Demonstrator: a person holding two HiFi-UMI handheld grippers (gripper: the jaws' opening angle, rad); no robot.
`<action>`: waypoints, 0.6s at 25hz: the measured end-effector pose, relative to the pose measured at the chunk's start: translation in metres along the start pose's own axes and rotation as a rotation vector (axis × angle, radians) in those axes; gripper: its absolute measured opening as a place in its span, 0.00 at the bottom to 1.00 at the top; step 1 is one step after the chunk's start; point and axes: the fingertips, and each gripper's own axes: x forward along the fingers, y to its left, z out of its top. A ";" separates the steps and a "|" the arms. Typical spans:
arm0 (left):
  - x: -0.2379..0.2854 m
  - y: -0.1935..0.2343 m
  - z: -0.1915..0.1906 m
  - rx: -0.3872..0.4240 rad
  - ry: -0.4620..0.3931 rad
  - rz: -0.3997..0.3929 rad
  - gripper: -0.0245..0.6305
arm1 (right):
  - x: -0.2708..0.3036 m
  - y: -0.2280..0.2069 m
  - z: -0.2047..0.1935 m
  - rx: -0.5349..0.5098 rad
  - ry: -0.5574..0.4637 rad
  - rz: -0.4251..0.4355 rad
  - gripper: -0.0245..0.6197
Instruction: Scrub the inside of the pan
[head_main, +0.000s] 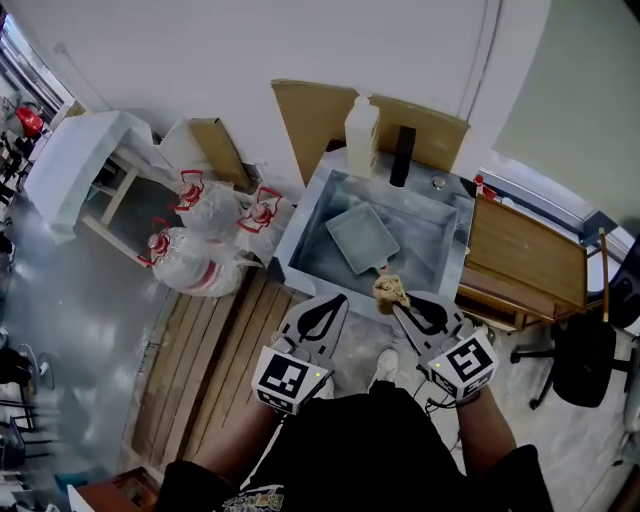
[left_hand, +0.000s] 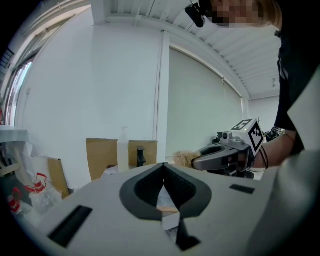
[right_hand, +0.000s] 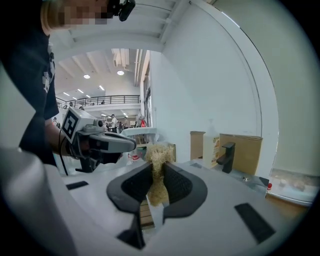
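Note:
A square grey pan (head_main: 360, 237) lies flat in the steel sink (head_main: 297, 228), its short handle toward me. Both grippers hover at the sink's near edge, short of the pan. My left gripper (head_main: 337, 301) is shut with nothing between its pads; in the left gripper view its jaws (left_hand: 163, 183) meet in front of the sink. My right gripper (head_main: 397, 304) is shut on a tan fibrous scrubber (head_main: 390, 289), which sticks up between the pads (right_hand: 157, 165). From the left gripper view the scrubber (left_hand: 183, 159) shows at the right gripper's tip.
A soap bottle (head_main: 362, 134) and a black faucet (head_main: 402, 155) stand at the sink's back, with cardboard (head_main: 310, 115) behind. Plastic bags (head_main: 205, 245) lie at the left, a wooden desk (head_main: 525, 255) and a chair (head_main: 585, 360) at the right. I stand on wooden slats (head_main: 215, 365).

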 end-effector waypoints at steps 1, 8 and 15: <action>-0.007 0.001 -0.001 0.003 0.000 -0.014 0.05 | 0.002 0.009 0.000 0.001 -0.001 -0.010 0.15; -0.051 0.008 -0.014 0.001 -0.006 -0.092 0.05 | 0.009 0.062 0.002 0.026 -0.009 -0.094 0.15; -0.073 0.008 -0.023 0.002 -0.012 -0.165 0.05 | 0.007 0.094 -0.003 0.059 -0.007 -0.180 0.15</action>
